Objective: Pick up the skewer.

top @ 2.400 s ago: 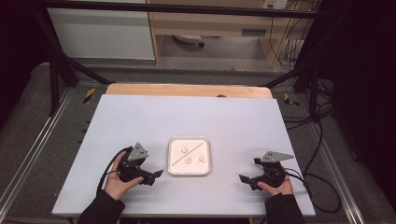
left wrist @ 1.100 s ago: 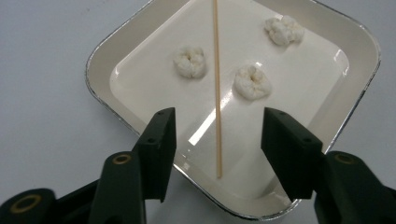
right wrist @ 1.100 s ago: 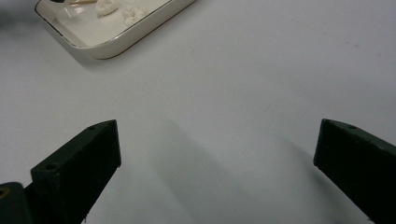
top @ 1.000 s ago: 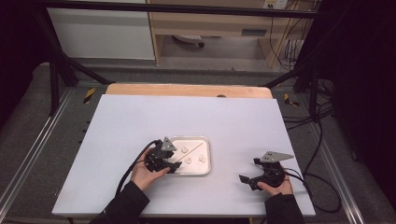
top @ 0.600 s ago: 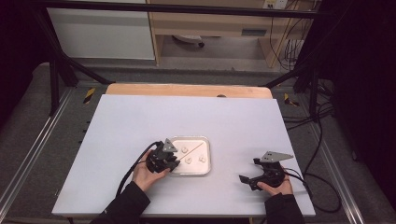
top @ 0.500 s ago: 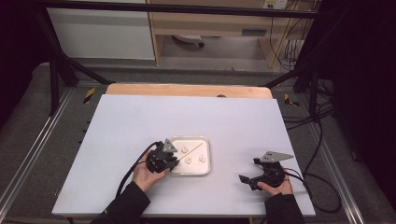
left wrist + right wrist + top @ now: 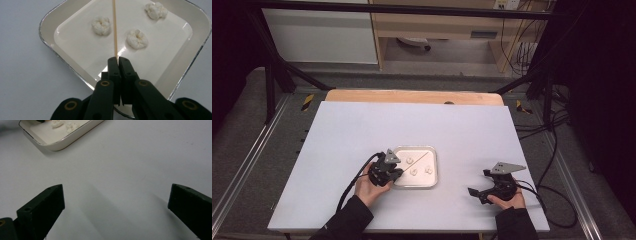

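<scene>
High view puts the left gripper (image 7: 388, 172) at the near left edge of the shallow white square tray with a thin metallic rim (image 7: 432, 150), where 2.4 seconds ago it lay off to the left on the pale grey tabletop (image 7: 362, 125); a second ago it had already reached the tray. Its jaws have just been closing, and the left gripper view shows them pressed together on the near end of the thin pale wooden skewer (image 7: 114, 30), which runs from the jaw tips straight across the tray floor. So the stick looks secured, and my reading is that the pick-up is done bar the lift, with spearing one of the lumps the likely next step.

Left gripper view also gives what the overhead cannot: three small white knobbly lumps of soft food (image 7: 136, 39) lie in the tray, one to one side of the skewer and two to the other, none touching it. From above they are mere specks.

Right gripper (image 7: 487, 190) rests near the table's front right, well apart from the tray; the right gripper view shows its jaws spread wide with bare tabletop between them, gripping nothing.
</scene>
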The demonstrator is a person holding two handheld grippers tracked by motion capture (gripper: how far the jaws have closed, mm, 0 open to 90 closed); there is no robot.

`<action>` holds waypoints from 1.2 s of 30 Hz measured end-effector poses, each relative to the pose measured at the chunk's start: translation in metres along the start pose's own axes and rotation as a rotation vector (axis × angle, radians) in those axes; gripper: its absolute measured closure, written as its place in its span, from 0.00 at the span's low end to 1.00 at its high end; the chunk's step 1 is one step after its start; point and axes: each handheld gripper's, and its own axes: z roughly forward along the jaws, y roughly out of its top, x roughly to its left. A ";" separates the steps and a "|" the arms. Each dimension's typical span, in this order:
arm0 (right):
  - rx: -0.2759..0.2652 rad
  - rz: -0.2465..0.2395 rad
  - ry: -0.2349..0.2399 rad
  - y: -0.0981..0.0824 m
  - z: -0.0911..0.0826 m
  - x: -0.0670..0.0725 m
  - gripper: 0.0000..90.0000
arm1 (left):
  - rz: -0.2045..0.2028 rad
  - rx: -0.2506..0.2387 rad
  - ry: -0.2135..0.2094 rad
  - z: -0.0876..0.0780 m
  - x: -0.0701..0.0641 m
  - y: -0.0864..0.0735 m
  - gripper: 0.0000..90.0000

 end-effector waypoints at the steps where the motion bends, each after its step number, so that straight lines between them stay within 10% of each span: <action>1: 0.000 -0.001 0.001 0.000 0.000 0.000 0.02 | -0.003 -0.003 -0.002 0.000 0.000 0.000 0.98; 36: 0.000 -0.062 -0.007 0.010 0.002 0.011 0.01 | 0.039 -0.090 -0.080 -0.024 -0.010 0.004 0.99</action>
